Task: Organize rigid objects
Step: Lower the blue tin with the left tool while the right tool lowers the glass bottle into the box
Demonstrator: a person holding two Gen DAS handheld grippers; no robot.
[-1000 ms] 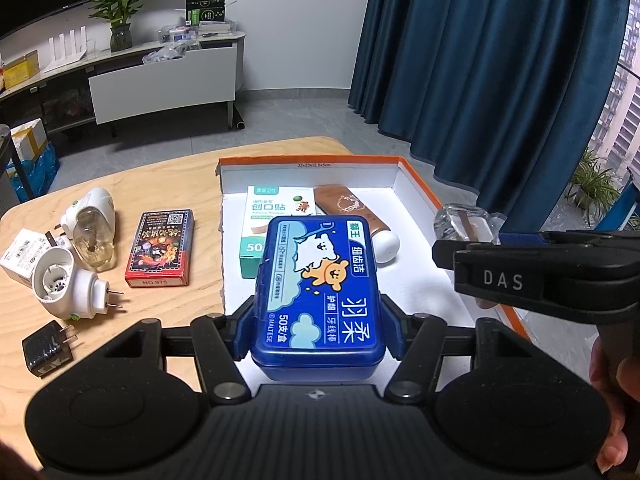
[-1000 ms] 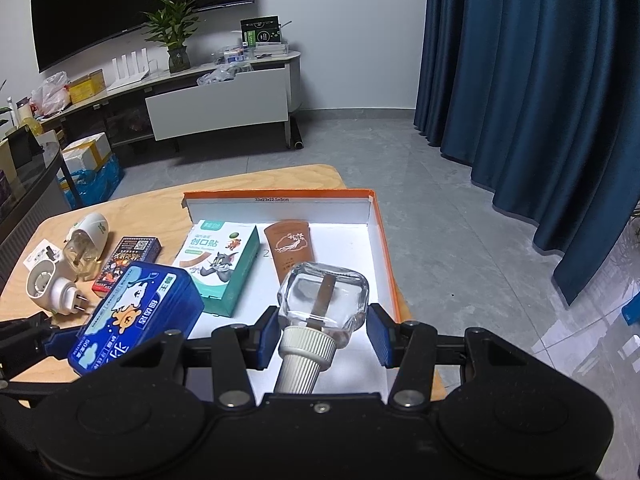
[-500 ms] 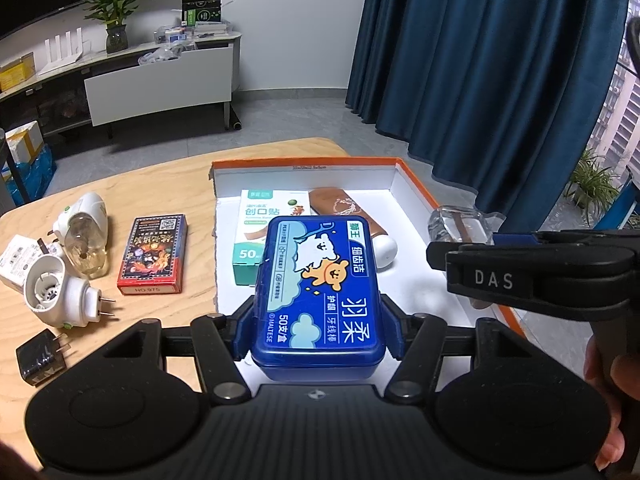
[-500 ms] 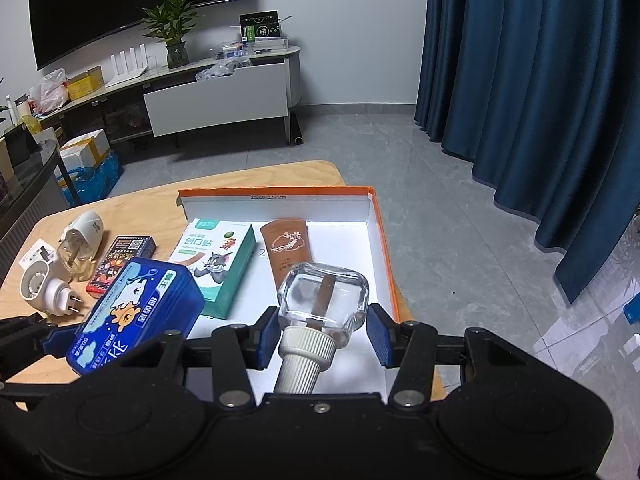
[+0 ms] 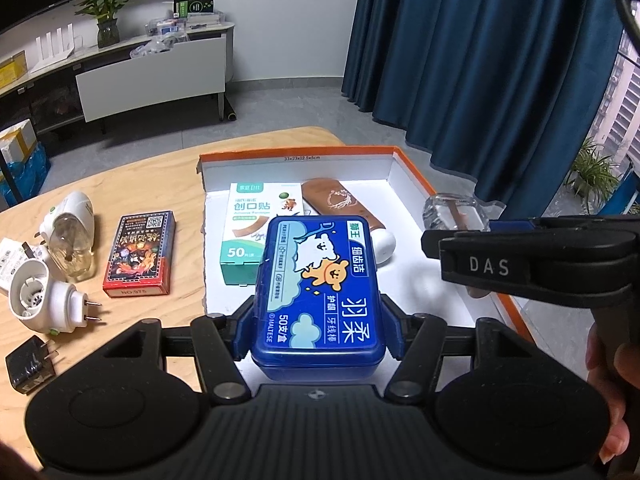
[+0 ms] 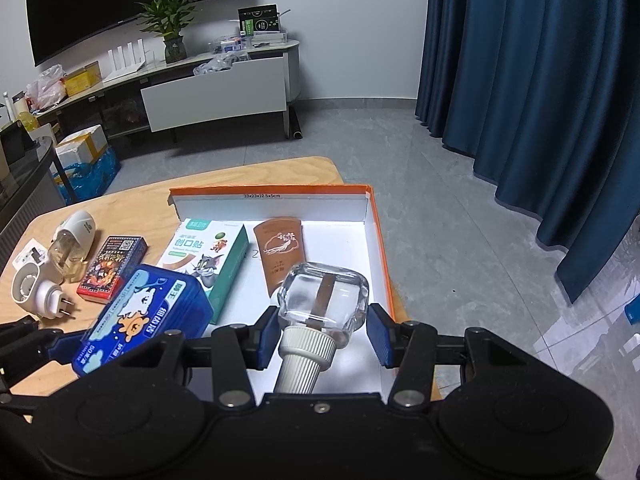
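Wooden table [image 5: 132, 184] carries orange-rimmed box [image 5: 412, 172], card pack [image 5: 140, 254], plug-in units [image 5: 48, 300].

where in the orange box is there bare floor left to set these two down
Bare white floor runs down the orange box's right side, between the brown tube and the right wall, and along the near edge. The far-left part is crowded: the bandage box lies beside the tube.
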